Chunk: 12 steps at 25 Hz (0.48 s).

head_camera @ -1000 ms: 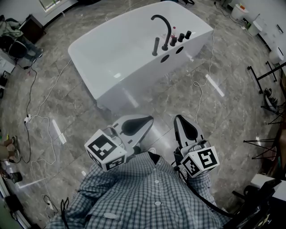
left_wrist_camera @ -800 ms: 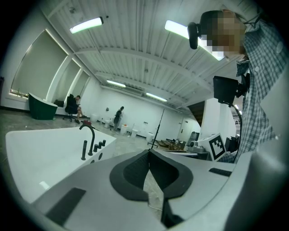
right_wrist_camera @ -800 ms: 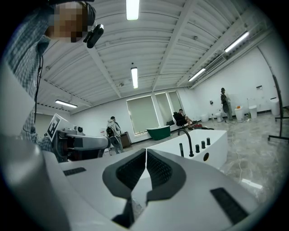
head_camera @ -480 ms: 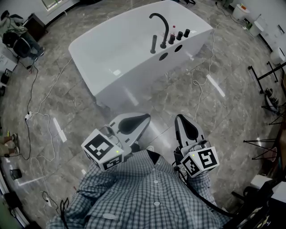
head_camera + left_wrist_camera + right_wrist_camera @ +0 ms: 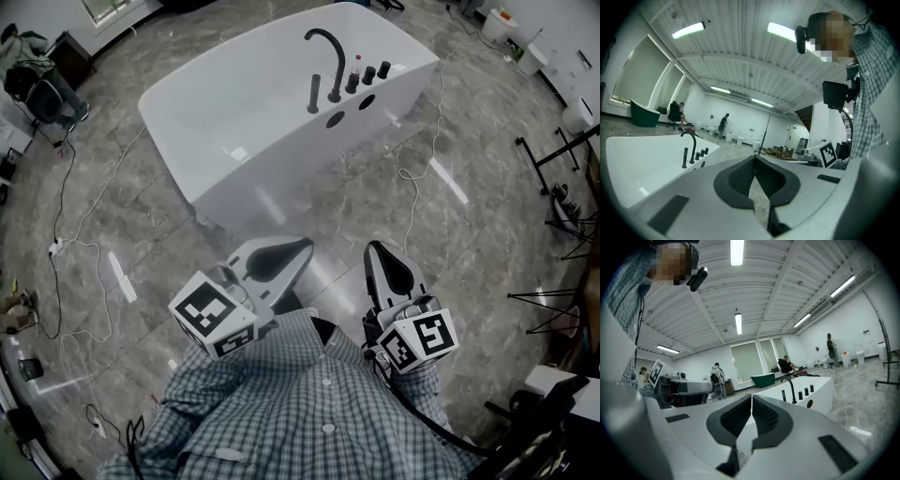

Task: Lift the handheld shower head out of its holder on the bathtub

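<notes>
A white freestanding bathtub [image 5: 244, 122] stands across the marble floor, well ahead of me. On its near rim a black stick-shaped handheld shower head [image 5: 313, 94] stands upright in its holder, beside a black curved spout [image 5: 328, 58] and several black knobs [image 5: 368, 73]. The shower head [image 5: 685, 157] also shows far off in the left gripper view, and again, as the shower head [image 5: 783, 395], in the right gripper view. My left gripper [image 5: 298, 249] and right gripper [image 5: 376, 253] are held close to my chest, both shut and empty, far short of the tub.
Cables [image 5: 80, 246] trail over the floor at the left, and a white cord [image 5: 419, 169] runs from the tub's right end. Black stands [image 5: 562, 169] line the right side. People and a green tub [image 5: 762, 379] are far off in the room.
The bathtub has shifted slightly left and up in the head view as I step nearer. Both grippers stay shut at my chest.
</notes>
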### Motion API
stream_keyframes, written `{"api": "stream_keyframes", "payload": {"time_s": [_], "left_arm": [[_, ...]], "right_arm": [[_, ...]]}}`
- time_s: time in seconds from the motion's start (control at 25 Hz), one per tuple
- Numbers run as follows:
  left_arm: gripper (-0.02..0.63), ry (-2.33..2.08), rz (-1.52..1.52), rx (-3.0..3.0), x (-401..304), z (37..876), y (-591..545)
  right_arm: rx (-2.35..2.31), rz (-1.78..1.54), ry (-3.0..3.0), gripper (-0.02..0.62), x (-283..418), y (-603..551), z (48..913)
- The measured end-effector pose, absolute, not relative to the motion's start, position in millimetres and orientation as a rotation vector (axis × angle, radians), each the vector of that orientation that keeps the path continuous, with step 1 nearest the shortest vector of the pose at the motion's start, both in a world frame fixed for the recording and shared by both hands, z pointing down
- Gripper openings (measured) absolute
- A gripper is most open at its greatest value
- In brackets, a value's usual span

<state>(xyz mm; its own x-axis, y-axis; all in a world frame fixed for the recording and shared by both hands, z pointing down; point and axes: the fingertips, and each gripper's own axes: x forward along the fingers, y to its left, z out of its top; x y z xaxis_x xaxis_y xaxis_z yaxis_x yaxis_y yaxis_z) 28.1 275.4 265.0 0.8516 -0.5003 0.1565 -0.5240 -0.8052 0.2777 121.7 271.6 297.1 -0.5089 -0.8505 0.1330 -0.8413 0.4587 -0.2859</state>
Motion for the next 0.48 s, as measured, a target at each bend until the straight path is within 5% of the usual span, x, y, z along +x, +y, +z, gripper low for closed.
{"api": "stream_keyframes", "payload": {"time_s": [0.48], "left_arm": [[0.009,-0.762,0.11,2.691,12,277,195]], "right_arm": [[-1.541,-0.53,2.676,0.02,105,196,307]]}}
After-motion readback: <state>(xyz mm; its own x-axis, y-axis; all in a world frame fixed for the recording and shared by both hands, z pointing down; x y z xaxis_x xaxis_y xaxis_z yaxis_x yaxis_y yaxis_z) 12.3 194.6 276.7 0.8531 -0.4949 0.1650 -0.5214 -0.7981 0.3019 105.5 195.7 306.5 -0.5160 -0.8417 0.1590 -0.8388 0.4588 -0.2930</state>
